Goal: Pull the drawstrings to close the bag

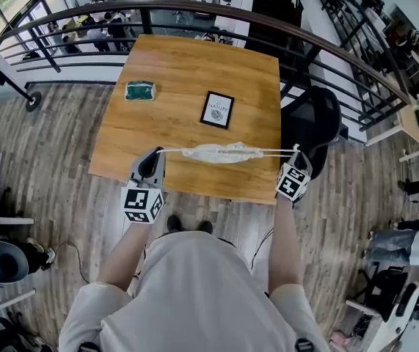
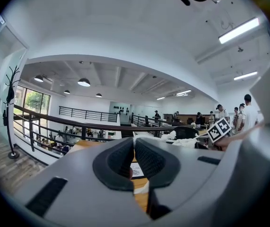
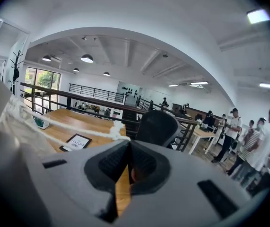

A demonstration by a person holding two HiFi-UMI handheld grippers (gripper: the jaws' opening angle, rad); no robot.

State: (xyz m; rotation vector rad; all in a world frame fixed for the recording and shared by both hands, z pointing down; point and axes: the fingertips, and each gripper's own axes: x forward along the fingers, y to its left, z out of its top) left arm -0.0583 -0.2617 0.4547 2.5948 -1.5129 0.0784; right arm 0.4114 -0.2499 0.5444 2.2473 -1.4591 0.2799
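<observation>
Arms spread at the bench edge, a person holds left tongs and right tongs each clamped on taut drawstrings, the white bag stretched lengthwise midway between them, equally near both.

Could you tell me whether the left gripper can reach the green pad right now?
Likely not yet: the left gripper is shut on the bag's taut drawstring, though only bare table lies before the green pad.

White bag and drawstrings, honey-brown wooden table — green pad, black-framed card, black-and-white square-patterned marker cubes.
</observation>
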